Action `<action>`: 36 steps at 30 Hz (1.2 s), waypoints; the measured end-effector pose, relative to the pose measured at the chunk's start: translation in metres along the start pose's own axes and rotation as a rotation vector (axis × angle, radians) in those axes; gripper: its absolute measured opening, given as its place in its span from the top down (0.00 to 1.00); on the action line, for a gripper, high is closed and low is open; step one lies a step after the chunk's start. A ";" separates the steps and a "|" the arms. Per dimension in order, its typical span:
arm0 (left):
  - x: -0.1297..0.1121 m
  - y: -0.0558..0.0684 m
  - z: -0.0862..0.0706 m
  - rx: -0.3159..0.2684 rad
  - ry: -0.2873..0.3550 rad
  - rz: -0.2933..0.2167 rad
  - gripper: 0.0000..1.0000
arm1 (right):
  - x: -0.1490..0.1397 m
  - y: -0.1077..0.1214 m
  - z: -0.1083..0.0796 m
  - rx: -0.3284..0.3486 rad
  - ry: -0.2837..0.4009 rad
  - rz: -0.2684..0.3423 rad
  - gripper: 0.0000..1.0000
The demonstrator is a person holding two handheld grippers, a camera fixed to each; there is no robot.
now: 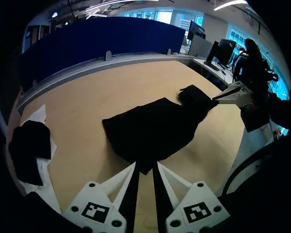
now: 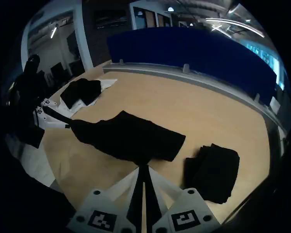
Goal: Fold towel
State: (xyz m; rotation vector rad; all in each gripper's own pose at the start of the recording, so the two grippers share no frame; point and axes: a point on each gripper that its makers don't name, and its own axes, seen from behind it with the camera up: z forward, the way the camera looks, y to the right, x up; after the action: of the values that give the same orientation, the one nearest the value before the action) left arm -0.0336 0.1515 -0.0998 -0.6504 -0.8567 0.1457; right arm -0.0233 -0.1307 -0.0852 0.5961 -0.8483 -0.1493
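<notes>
Pinches one end of the black towel between the nearly closed fingers of the left gripper. Pinches the opposite end with the right gripper, fingers pressed almost together. Holds the towel stretched flat on the wooden tabletop, near a folded dark stack, well apart from a dark cloth on white sheets.

Towel corners hidden inside jaws of left gripper and right gripper. Person beyond right gripper too dark to resolve. Bench near edge cut off.
</notes>
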 end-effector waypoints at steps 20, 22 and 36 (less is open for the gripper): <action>-0.007 -0.006 0.004 -0.012 -0.021 -0.048 0.77 | -0.003 0.006 0.005 -0.019 -0.012 0.025 0.98; -0.007 -0.008 0.008 -0.011 -0.026 -0.054 0.77 | -0.003 0.009 0.008 -0.023 -0.020 0.029 0.98; 0.013 -0.040 0.048 -0.010 -0.041 -0.095 0.77 | 0.002 0.036 0.039 -0.033 -0.094 0.067 0.98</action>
State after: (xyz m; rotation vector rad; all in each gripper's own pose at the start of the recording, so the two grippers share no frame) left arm -0.0663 0.1474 -0.0449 -0.6166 -0.9267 0.0690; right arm -0.0546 -0.1188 -0.0438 0.5319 -0.9542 -0.1312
